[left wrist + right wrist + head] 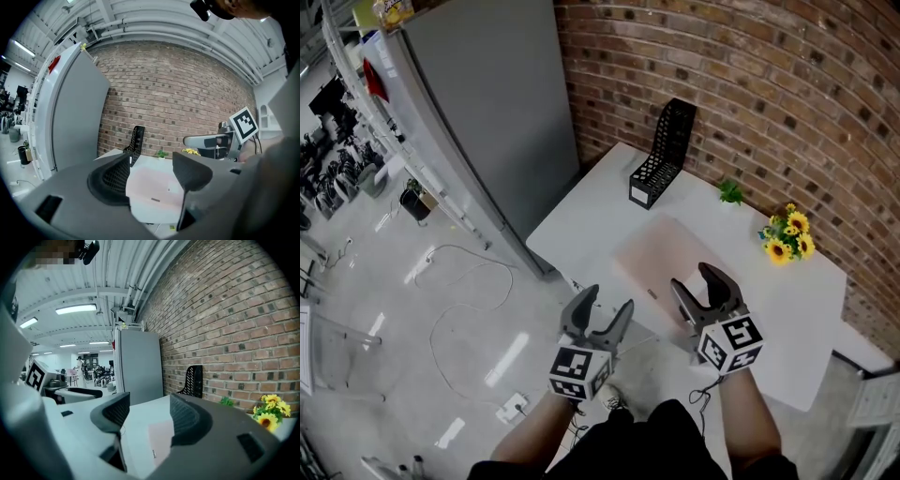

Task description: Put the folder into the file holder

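A pale pink folder lies flat on the white table. The black mesh file holder stands upright at the table's far edge by the brick wall, with nothing in it. My left gripper is open with nothing between its jaws and hovers at the table's near edge, short of the folder. My right gripper is open too, just over the folder's near right corner. In the left gripper view the folder shows between the jaws, with the file holder beyond. The right gripper view shows the folder and file holder.
Yellow sunflowers and a small green plant sit on the table by the brick wall. A tall grey cabinet stands left of the table. A white cable and a power strip lie on the floor.
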